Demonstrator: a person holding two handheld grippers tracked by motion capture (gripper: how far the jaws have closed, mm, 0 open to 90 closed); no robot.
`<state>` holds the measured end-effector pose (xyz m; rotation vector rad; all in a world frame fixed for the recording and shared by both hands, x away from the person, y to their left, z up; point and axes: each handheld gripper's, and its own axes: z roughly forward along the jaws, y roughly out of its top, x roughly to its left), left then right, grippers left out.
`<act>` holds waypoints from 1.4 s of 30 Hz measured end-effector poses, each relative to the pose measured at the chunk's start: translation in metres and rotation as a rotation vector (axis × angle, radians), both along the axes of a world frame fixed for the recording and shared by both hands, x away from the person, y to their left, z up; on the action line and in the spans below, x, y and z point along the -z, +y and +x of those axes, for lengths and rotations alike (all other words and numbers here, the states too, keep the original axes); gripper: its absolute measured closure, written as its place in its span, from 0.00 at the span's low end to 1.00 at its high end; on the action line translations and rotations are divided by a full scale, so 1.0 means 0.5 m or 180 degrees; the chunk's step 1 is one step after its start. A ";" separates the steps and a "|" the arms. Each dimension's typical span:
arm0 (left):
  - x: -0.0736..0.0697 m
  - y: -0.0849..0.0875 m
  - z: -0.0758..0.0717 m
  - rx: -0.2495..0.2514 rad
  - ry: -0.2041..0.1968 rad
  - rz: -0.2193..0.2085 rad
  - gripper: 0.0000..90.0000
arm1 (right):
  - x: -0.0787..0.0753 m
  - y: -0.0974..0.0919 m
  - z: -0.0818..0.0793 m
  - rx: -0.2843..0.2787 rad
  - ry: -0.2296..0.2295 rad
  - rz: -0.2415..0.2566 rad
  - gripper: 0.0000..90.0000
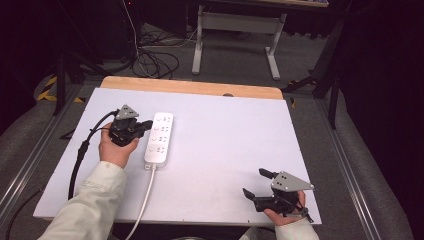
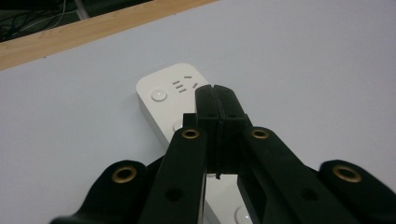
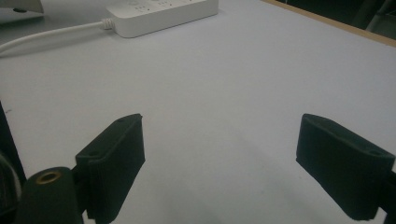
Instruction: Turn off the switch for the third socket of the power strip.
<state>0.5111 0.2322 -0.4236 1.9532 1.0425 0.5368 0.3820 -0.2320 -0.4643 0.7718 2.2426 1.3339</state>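
White board covers most of the table [image 1: 220,145], with a strip of bare wood at the far edge and tangled cables on the floor beyond. On the left half lies a white power strip [image 1: 159,138], lengthwise away from the person, its cord [image 1: 145,200] trailing off the near edge. The left gripper [image 1: 149,123] reaches over the strip from its left side, jaws pressed together with nothing between them; held like that, the joined tips make a single blunt point, likely for pushing one of the round switches [image 2: 159,95] on top. The right gripper [image 1: 255,182] rests near the table's front right corner, jaws spread wide over bare board, well apart from the strip, seemingly parked out of the way.
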 end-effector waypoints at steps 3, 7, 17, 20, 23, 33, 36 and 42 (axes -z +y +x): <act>0.013 -0.002 0.012 -0.0017 0.0010 0.0030 1.00 | 0.000 0.000 0.000 -0.0008 0.0004 0.0004 0.17; 0.035 -0.004 0.028 -0.0022 -0.0016 0.0072 1.00 | 0.001 0.000 0.000 -0.0017 0.0008 0.0006 0.17; 0.074 -0.007 0.057 -0.0028 0.0061 0.0000 1.00 | 0.001 0.000 0.000 -0.0033 0.0015 0.0016 0.17; 0.082 -0.010 0.062 -0.0017 0.0032 0.0034 1.00 | 0.001 -0.001 0.001 -0.0036 0.0019 0.0016 0.17; 0.089 -0.010 0.067 -0.0024 0.0004 0.0023 1.00 | 0.001 -0.001 0.000 -0.0045 0.0017 0.0023 0.17; 0.105 -0.012 0.078 -0.0065 -0.0026 -0.0009 1.00 | 0.002 0.000 0.000 -0.0052 0.0017 0.0024 0.17; 0.106 -0.012 0.079 -0.0065 -0.0045 0.0004 1.00 | 0.002 -0.001 0.000 -0.0056 0.0019 0.0026 0.17; 0.106 -0.016 0.075 -0.0065 -0.0066 0.0070 1.00 | 0.001 -0.001 0.000 -0.0056 0.0017 0.0020 0.17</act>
